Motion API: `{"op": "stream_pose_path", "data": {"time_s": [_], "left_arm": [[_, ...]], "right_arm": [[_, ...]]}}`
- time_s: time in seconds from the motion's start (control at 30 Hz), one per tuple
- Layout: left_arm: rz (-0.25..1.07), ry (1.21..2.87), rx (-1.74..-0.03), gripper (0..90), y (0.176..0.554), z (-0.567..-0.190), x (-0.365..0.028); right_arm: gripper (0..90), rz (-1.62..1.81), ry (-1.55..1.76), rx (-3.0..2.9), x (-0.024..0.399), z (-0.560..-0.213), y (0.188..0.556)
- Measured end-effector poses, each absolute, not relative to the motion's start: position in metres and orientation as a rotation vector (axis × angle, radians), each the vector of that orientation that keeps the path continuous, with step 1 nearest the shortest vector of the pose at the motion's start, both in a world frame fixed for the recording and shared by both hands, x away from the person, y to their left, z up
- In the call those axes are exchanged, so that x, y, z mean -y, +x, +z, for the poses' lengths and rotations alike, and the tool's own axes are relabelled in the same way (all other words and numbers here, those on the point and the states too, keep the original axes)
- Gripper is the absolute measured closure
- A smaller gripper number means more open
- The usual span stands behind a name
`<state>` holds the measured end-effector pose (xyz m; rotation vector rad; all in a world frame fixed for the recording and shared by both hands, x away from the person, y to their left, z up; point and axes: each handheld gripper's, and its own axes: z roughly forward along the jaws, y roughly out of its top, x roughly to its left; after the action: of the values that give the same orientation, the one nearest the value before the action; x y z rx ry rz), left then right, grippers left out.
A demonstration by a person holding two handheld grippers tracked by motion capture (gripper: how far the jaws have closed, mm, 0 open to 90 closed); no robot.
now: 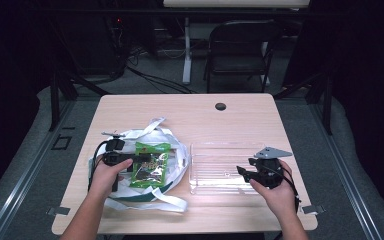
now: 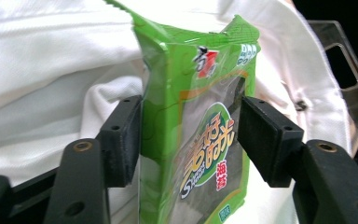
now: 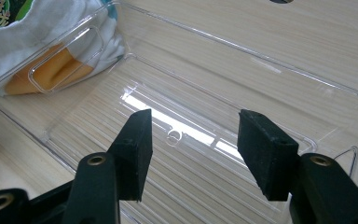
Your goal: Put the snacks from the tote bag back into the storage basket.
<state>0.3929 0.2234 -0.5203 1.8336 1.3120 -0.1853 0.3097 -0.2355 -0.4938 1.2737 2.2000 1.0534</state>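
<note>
A green seaweed snack packet (image 1: 152, 165) lies on a white cloth bag (image 1: 177, 150) at the table's left. My left gripper (image 1: 139, 161) comes at it from the left. In the left gripper view both pads press the sides of the packet (image 2: 200, 140), which creases between them, so the left gripper (image 2: 191, 126) is shut on it. A clear plastic tray (image 1: 220, 146) sits at centre right. My right gripper (image 1: 242, 172) is at the tray's near right corner. In the right gripper view it (image 3: 193, 140) stands open over the bare tray floor (image 3: 261, 84).
The bag's white straps (image 1: 155, 200) spread toward the front edge. Something orange (image 3: 56, 70) in the white bag (image 3: 9, 51) shows through the tray's end wall. A cable hole (image 1: 220, 106) is at the table's back. A dark chair (image 1: 240, 45) stands behind.
</note>
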Motion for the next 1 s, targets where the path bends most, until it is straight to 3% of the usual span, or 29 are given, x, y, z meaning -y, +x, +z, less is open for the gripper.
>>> {"op": "stream_pose_path", "data": {"time_s": [0.4, 1.0], "left_arm": [[-0.185, 1.881, -1.180, 53.1, 0.387, -0.506, -0.219], [-0.207, 1.968, -1.155, 67.3, 0.389, -0.506, -0.228]], "right_arm": [[45.2, 1.054, 1.278, -2.200, 0.236, -0.494, 0.310], [45.1, 1.054, 1.293, -2.202, 0.237, -0.497, 0.312]]}}
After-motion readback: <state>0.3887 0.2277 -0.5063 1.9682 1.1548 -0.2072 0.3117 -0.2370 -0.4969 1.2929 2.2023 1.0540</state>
